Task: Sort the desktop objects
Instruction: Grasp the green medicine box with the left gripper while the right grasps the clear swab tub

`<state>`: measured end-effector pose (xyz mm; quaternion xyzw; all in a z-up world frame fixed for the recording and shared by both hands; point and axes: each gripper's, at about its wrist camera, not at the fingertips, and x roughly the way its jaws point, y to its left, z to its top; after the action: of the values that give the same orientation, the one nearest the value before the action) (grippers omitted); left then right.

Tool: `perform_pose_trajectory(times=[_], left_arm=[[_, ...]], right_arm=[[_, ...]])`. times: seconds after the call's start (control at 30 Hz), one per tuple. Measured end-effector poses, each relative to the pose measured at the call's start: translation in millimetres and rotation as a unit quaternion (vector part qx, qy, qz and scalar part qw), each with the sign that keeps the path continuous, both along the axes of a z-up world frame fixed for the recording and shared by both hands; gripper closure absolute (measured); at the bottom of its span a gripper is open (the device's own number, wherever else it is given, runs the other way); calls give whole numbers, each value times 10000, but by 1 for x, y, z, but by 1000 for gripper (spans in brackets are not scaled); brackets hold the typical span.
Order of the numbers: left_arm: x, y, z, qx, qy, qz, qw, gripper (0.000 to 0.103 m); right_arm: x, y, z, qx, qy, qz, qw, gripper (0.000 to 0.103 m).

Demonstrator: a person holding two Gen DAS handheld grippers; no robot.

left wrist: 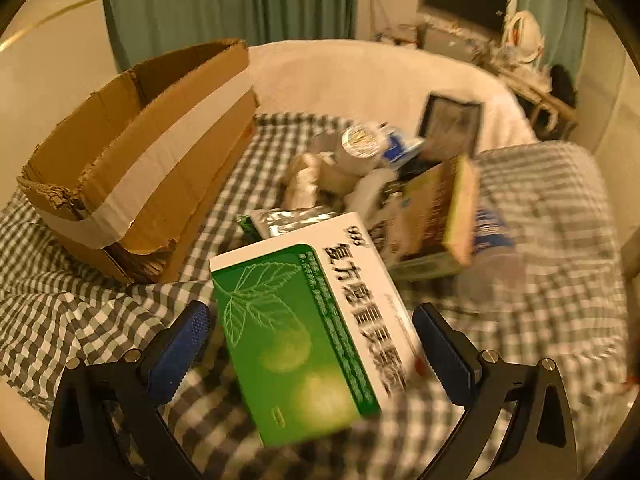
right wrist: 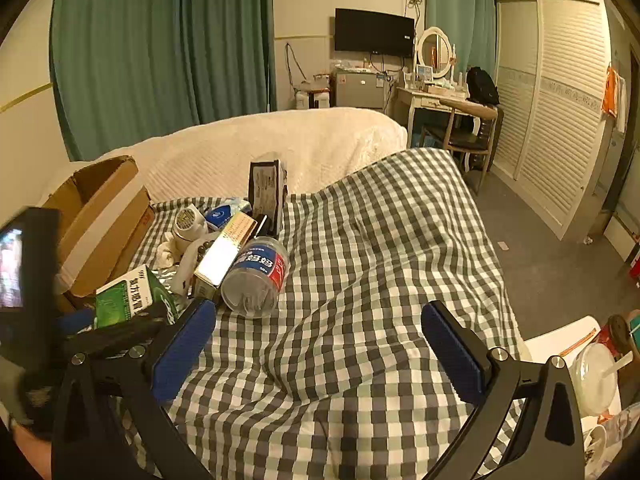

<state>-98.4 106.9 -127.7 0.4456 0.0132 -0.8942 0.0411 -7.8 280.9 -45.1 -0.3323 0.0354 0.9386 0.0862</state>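
A green and white medicine box (left wrist: 304,328) lies tilted on the checked cloth (left wrist: 540,240) between the fingers of my left gripper (left wrist: 312,314). The jaws stand wide and I see a gap beside the left pad (left wrist: 180,344), so no grip shows. The same box (right wrist: 124,300) appears at the left of the right wrist view. Behind it is a pile: a clear jar with a blue and red label (right wrist: 256,276), a white jar (right wrist: 188,222), a yellowish box (right wrist: 224,256) and an upright black box (right wrist: 266,192). My right gripper (right wrist: 318,312) is open over bare cloth.
An open cardboard box (left wrist: 132,160) with white tape stands at the left of the pile. A white blanket (right wrist: 280,140) lies behind. A small white table with a bowl (right wrist: 592,376) sits at the far right. A desk, chair and wardrobe stand beyond the bed.
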Motion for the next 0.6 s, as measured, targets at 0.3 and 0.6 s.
perform_pose_trajectory(times=[0.3, 0.6], left_arm=[[-14, -32, -26, 684, 77, -614, 9957, 1], [-15, -62, -12, 940, 226, -1003, 9902, 9]], right_arm=[[-42, -14, -20, -195, -288, 349, 9988, 0], [-96, -33, -45, -99, -882, 677, 9937, 0]])
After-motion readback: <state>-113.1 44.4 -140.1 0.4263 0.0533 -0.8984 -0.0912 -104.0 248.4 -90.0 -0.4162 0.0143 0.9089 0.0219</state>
